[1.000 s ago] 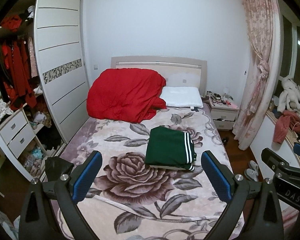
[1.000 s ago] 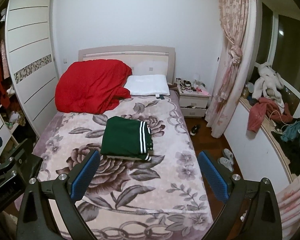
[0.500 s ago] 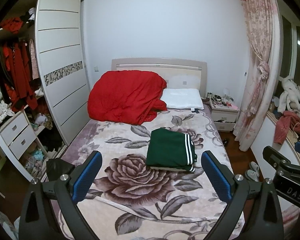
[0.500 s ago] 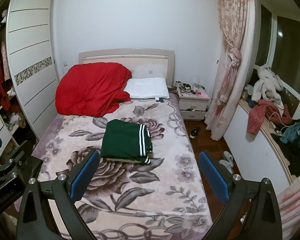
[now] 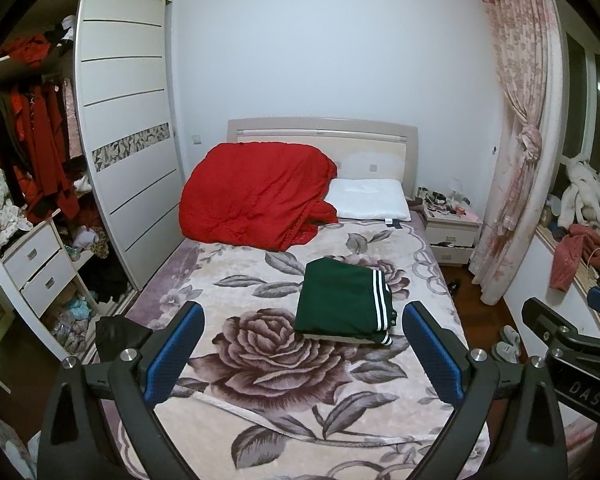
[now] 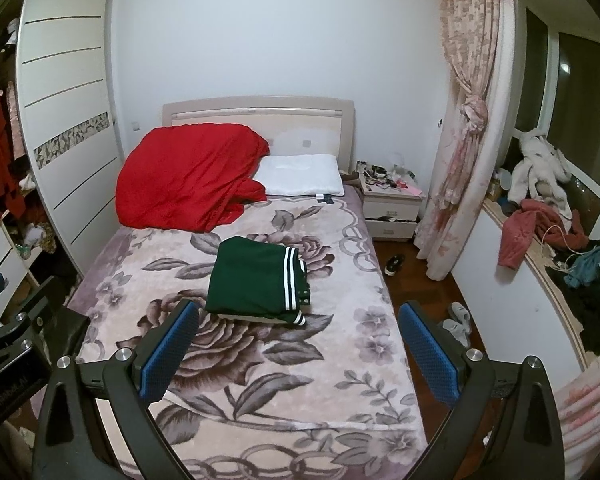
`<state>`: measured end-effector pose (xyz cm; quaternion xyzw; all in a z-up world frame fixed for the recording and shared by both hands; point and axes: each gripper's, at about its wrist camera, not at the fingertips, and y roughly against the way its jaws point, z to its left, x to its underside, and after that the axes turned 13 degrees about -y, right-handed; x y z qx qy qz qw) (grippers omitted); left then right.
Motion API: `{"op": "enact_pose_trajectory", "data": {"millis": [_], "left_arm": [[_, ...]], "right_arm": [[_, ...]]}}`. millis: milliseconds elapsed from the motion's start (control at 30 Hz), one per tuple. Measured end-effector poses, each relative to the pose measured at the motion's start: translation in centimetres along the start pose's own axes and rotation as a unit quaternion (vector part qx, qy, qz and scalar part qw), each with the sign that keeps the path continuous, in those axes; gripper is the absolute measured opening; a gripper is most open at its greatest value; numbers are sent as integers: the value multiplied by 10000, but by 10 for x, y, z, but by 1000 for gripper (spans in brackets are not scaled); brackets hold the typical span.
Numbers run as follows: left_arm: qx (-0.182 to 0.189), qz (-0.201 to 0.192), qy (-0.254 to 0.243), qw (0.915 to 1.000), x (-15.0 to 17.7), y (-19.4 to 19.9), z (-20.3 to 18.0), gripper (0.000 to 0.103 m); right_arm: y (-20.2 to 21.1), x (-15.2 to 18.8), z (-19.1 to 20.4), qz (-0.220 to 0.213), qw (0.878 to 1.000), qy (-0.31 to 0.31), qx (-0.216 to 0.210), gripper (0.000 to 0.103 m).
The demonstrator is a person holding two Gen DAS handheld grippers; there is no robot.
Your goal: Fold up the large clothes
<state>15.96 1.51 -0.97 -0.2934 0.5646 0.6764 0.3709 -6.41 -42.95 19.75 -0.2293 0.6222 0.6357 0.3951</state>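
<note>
Both the left gripper (image 5: 300, 344) and right gripper (image 6: 299, 338) hang wide apart and empty, drawn slightly back over the last second, while the folded green garment (image 5: 342, 300) lies ahead on the bed (image 5: 260, 360), so folding looks finished.

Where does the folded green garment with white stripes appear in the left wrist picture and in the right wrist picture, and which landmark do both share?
Left wrist view: the folded green garment lies on the floral blanket, slightly right of the picture's centre.
Right wrist view: the folded green garment lies on the blanket slightly left of centre.
Shared landmark: the red quilt heaped against the headboard, beside the white pillow.
</note>
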Motion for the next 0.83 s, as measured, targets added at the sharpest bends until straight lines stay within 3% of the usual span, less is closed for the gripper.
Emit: {"op": "enact_pose_trajectory", "data": {"millis": [833], "left_arm": [[-128, 46, 79, 9999, 7, 2, 0, 101]], "right_arm": [[-2, 2, 2, 5, 10000, 8, 1, 102]]}}
